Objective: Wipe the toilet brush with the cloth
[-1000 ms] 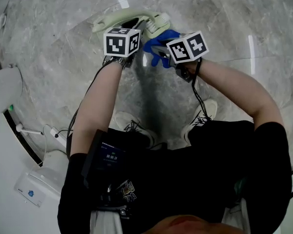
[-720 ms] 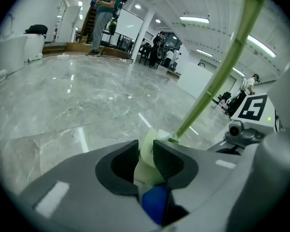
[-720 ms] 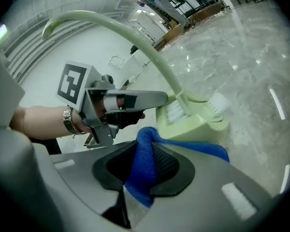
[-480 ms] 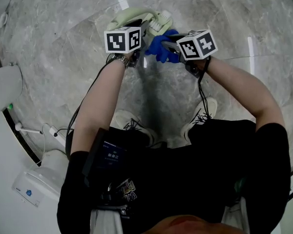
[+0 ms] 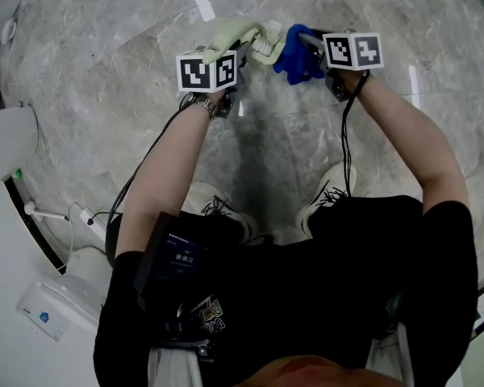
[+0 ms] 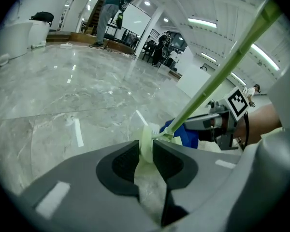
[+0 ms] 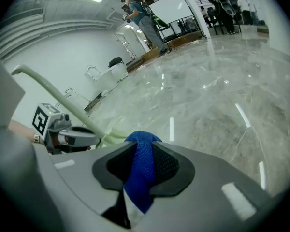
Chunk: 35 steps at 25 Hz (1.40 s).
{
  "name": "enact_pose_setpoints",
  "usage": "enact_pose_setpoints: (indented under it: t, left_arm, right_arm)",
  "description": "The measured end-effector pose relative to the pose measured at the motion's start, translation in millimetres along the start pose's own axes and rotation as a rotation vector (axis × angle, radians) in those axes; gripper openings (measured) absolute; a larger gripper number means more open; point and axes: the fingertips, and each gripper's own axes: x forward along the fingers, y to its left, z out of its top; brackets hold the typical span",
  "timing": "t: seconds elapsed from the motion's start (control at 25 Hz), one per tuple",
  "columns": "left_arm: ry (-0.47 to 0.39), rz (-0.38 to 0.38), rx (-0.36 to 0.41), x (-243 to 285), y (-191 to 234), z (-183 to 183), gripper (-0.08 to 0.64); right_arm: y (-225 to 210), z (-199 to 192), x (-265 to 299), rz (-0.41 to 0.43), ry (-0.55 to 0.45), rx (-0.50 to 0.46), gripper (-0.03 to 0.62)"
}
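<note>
In the head view my left gripper (image 5: 232, 52) is shut on the pale green toilet brush (image 5: 235, 32), held above the marble floor. The left gripper view shows its jaws (image 6: 147, 148) clamped on a green part near the brush head, and they have just closed a little further. The brush's handle (image 6: 217, 71) runs up to the right. My right gripper (image 5: 308, 48) is shut on the blue cloth (image 5: 295, 55), which lies against the bristled head (image 5: 265, 43). In the right gripper view the cloth (image 7: 141, 163) is bunched between the jaws (image 7: 141, 151).
A white toilet (image 5: 4, 143) stands at the left, with a white unit (image 5: 56, 297) and a cable below it. The person's shoes (image 5: 219, 208) are directly under the grippers. People stand far off across the hall (image 6: 108, 11).
The right gripper has carried the blue cloth up and to the right, to the right side of the brush head. The brush has rolled in the left gripper, which has stayed about in place.
</note>
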Motion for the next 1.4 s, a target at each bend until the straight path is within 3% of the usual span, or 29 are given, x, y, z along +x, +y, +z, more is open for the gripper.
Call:
enact_pose_setpoints:
  t: [0.12,0.24,0.32,0.4,0.48,0.52,0.68,0.72,0.8,0.92,1.12,1.4]
  left_arm:
    - [0.01,0.009,0.019,-1.8,-1.0,-1.0,0.09]
    - [-0.046,0.026,0.02,-14.3,2.4,9.8,0.021]
    - [-0.101,0.018,-0.003,-27.4,4.9,21.2,0.024]
    - [-0.07,-0.013,0.013,-34.4,-0.2,15.0,0.082]
    - [-0.008,-0.041,0.024,-34.4,-9.8,-5.9,0.121]
    - [0.008,-0.053,-0.011,-33.4,-14.7,-18.5,0.121]
    - [0.031,-0.126,-0.369,-22.1,-34.8,-72.0,0.094]
    - [0.037,-0.144,-0.42,-17.5,-39.2,-80.6,0.09]
    - [0.046,-0.17,-0.438,-9.9,-45.1,-88.2,0.086]
    - [0.028,-0.196,-0.419,-1.7,-48.2,-80.4,0.091]
    - [-0.012,-0.214,-0.385,12.7,-45.6,-59.7,0.109]
    - [-0.016,-0.168,-0.387,17.4,-29.9,-45.1,0.122]
  right_arm:
    - [-20.2,38.3,-3.2,-0.094,-0.074,-0.005,0.095]
    - [-44.3,82.3,-18.4,-0.177,-0.193,0.03,0.095]
    - [-44.6,108.0,-21.5,-0.153,-0.25,-0.015,0.095]
    - [-26.1,126.9,-9.6,-0.037,-0.262,-0.106,0.097]
    - [3.2,133.9,10.8,0.109,-0.228,-0.2,0.097]
    - [19.2,132.7,21.8,0.17,-0.198,-0.25,0.097]
    - [79.7,106.4,65.8,0.372,0.004,-0.437,0.096]
    - [90.6,96.0,75.1,0.411,0.066,-0.481,0.097]
    - [105.1,74.8,89.6,0.46,0.183,-0.554,0.096]
    - [104.4,59.7,99.8,0.447,0.265,-0.606,0.097]
    - [69.8,57.1,90.6,0.36,0.276,-0.591,0.097]
    - [31.2,42.3,69.3,0.301,0.309,-0.578,0.097]
